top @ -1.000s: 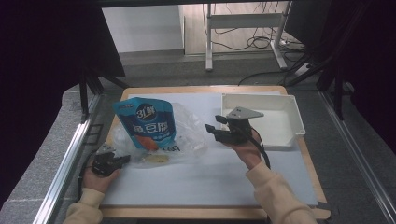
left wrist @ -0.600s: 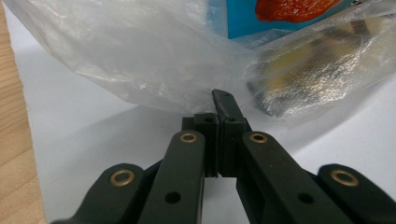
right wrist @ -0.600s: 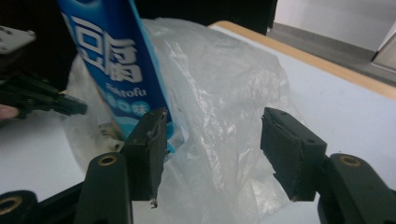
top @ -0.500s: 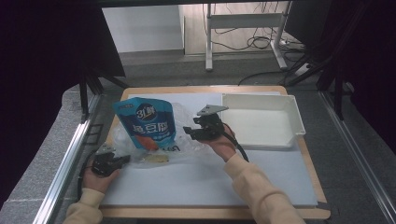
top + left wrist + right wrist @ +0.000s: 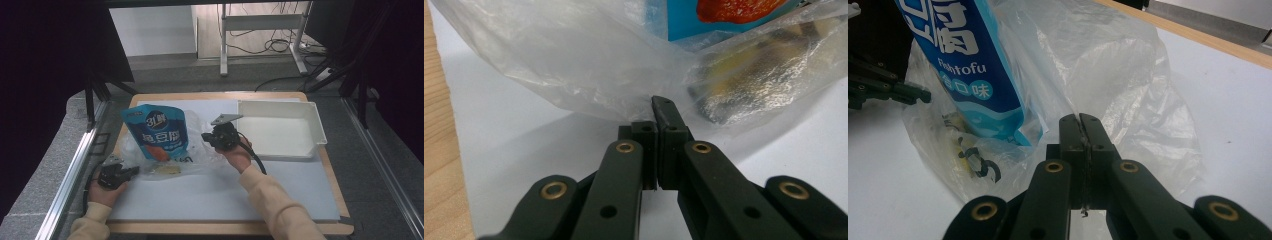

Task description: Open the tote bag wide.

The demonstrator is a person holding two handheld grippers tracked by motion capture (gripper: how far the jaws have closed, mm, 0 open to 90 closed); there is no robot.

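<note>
In the high view, the clear plastic bag (image 5: 192,150) lies on the white mat (image 5: 210,195) with the blue pouch (image 5: 157,131) inside. The left gripper (image 5: 131,171) is at its lower left edge, the right gripper (image 5: 206,137) at its right edge, beside the white tray (image 5: 280,131).

In the left gripper view, the jaws are closed and their tips touch the bag film (image 5: 574,65).

In the right gripper view, the jaws have just been closing; they are pressed together on thin bag film (image 5: 1118,85), with the pouch (image 5: 973,65) just left of them.
</note>
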